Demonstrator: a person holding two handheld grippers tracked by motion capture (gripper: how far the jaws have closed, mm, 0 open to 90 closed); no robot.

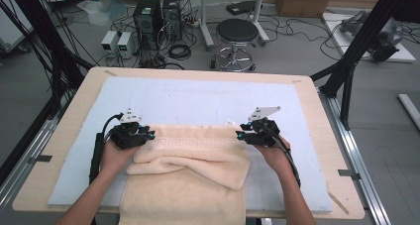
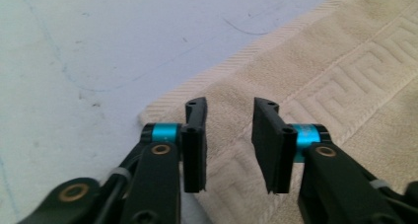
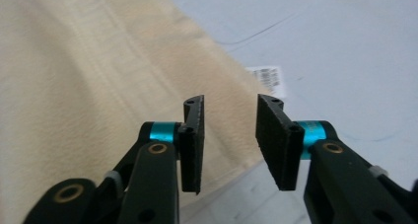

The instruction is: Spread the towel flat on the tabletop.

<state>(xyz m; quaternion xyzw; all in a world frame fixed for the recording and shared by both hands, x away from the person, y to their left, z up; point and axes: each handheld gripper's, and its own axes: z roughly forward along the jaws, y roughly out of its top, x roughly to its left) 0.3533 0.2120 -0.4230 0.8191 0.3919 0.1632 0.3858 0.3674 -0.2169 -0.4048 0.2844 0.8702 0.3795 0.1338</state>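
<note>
The left gripper (image 1: 148,134) hovered over the far left corner of the cream towel (image 1: 190,170), its jaws spread apart with nothing pinched and the towel's Greek-key border showing below the gap in the left gripper view, while the right gripper (image 1: 241,132) sat at the towel's far right corner, jaws likewise parted and empty above the hem, just beside a small white barcode label (image 3: 268,79). The towel lay partly folded on a pale blue mat (image 1: 198,98), its near end hanging over the front edge of the wooden table (image 1: 74,111). Beyond the table stood two computer towers (image 1: 157,14), a round black stool (image 1: 237,39) and loose cables on the grey floor (image 1: 297,41).
</note>
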